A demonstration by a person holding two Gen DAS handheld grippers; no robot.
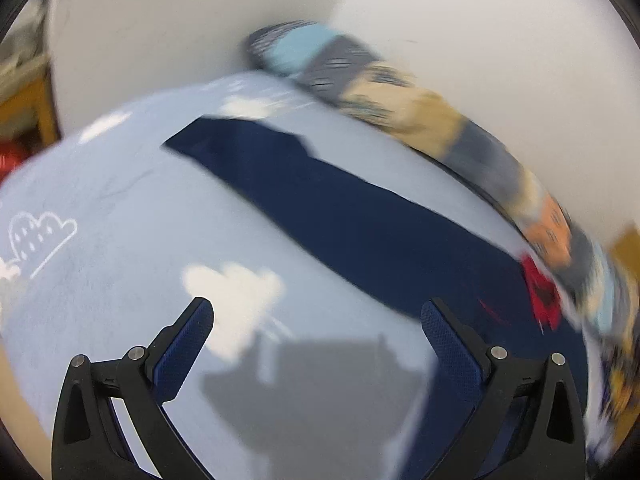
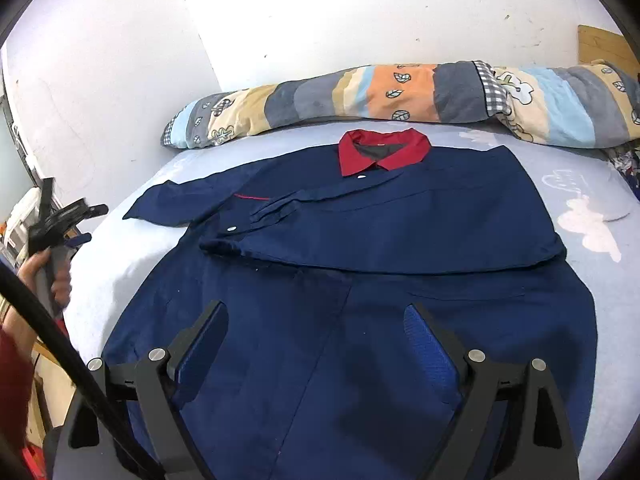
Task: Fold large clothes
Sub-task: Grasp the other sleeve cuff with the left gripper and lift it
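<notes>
My right hand-held gripper (image 2: pixel 316 340) hovers tilted down over the hem of the navy shirt (image 2: pixel 360 272), jaws spread and empty. My left hand-held gripper (image 1: pixel 316 332) also gapes empty over the bed sheet (image 1: pixel 120 208); that view is blurred. The shirt lies flat on the bed, red collar (image 2: pixel 382 152) toward the pillows (image 2: pixel 360 96), its lower edge cut off.
</notes>
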